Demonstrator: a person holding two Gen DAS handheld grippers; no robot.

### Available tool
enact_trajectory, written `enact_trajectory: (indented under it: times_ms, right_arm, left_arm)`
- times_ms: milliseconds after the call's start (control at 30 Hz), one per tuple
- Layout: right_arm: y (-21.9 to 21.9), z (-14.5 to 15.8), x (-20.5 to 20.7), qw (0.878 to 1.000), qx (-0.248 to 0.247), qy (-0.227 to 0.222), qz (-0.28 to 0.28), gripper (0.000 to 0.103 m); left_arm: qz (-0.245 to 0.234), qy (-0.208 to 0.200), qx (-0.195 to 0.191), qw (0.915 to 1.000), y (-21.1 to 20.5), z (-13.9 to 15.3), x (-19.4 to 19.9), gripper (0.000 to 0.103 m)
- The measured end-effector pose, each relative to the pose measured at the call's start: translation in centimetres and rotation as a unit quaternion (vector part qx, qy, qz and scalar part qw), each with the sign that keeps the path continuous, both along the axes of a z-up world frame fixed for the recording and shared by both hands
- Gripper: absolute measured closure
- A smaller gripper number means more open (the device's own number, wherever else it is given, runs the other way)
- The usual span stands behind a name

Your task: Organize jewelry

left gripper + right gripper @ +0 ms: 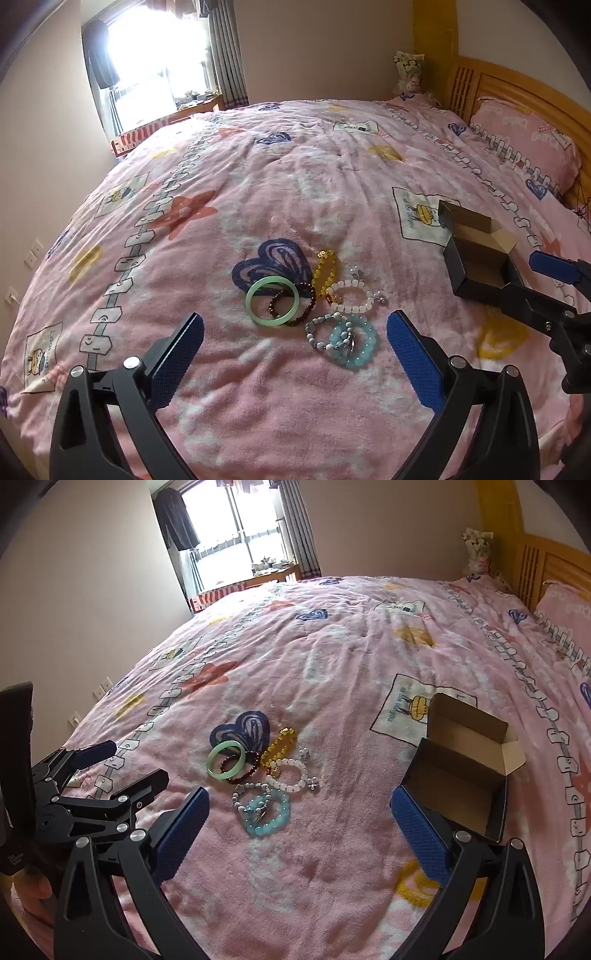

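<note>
A pile of bracelets lies on the pink bedspread: a green jade bangle (272,301) (226,763), a dark red bead bracelet (300,308), a yellow bead bracelet (324,271) (277,750), a white bead bracelet (351,296) (289,775) and a light blue bead bracelet (351,345) (267,814). An open black cardboard box (480,258) (461,775) lies to their right. My left gripper (295,354) is open and empty, just before the pile. My right gripper (301,825) is open and empty, with its right finger close to the box.
The bedspread (295,177) covers the whole bed. A pink pillow (524,136) and a wooden headboard (517,88) are at the far right. A window (155,62) and a striped box (140,134) are beyond the far side of the bed.
</note>
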State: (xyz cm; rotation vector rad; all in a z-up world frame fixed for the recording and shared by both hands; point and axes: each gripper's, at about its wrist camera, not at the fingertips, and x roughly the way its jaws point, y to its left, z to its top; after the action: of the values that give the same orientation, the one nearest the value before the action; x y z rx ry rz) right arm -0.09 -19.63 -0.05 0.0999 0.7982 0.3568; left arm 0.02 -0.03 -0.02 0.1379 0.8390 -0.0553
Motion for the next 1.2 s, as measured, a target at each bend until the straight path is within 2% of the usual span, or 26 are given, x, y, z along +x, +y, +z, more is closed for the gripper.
enact_trajectory:
  times_ms: [1200]
  right_arm:
    - [0.1,-0.4,0.0,1.0,-0.004,0.004,0.002,0.006]
  left_arm:
    - [0.0,-0.014,-0.005,0.9999,0.4,1.1,-0.5,0.006]
